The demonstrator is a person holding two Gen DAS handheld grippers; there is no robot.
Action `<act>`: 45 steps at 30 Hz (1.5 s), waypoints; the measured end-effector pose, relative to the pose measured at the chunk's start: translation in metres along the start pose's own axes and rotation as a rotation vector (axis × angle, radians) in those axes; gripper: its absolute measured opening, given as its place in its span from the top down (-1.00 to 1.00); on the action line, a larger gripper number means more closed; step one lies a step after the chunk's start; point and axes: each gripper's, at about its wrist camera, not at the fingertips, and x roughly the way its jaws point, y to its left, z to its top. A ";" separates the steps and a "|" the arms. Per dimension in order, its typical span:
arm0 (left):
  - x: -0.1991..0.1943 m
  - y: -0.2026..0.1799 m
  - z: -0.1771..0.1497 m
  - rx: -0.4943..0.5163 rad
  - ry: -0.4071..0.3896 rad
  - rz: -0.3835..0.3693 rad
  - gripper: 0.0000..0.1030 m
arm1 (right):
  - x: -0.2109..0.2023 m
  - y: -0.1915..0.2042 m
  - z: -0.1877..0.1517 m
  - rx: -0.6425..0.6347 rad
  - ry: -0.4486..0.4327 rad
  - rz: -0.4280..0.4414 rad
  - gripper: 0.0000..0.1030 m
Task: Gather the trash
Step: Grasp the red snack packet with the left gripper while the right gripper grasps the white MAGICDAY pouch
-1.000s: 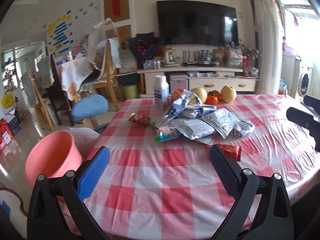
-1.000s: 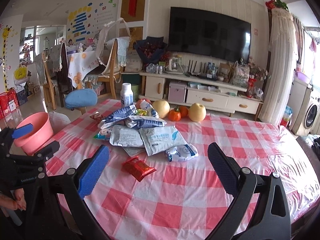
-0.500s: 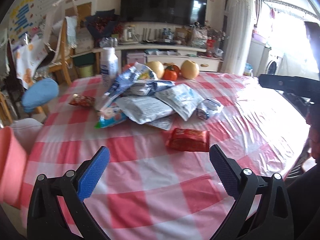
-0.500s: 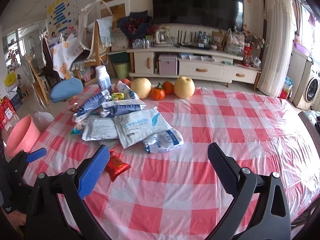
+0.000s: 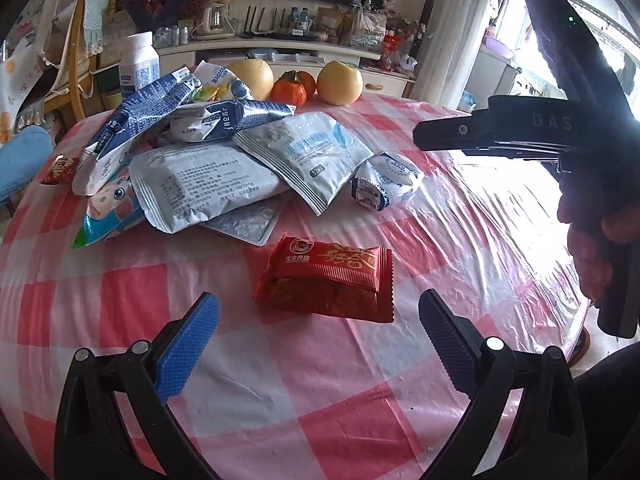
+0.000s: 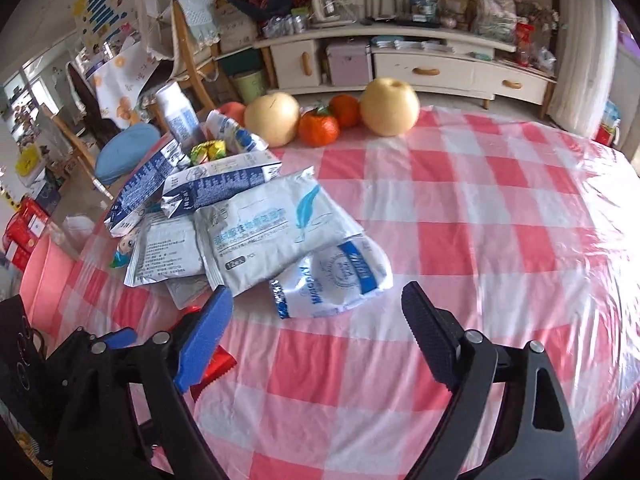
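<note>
Over the checked desk [image 5: 132,288] both tools angle down at the litter: the left hand-held gripper [image 5: 318,334] hangs wide open and empty just short of the red snack packet [image 5: 326,278], lined up so the packet sits between its fingers. The right hand-held gripper [image 6: 316,326], jaws just narrowing with nothing between them, points at the crumpled white-and-blue wrapper [image 6: 334,276] at the pile's near edge. That pink bin [image 6: 44,280] beside the desk looks, though half hidden, like the destination.

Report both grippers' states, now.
Left gripper: open, holding nothing.
Right gripper: open, jaws just been closing, nothing between them.
</note>
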 end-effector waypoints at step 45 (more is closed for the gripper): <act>0.035 0.008 0.018 -0.006 0.048 0.031 -0.44 | 0.084 0.021 -0.006 -0.410 0.101 -0.096 -0.92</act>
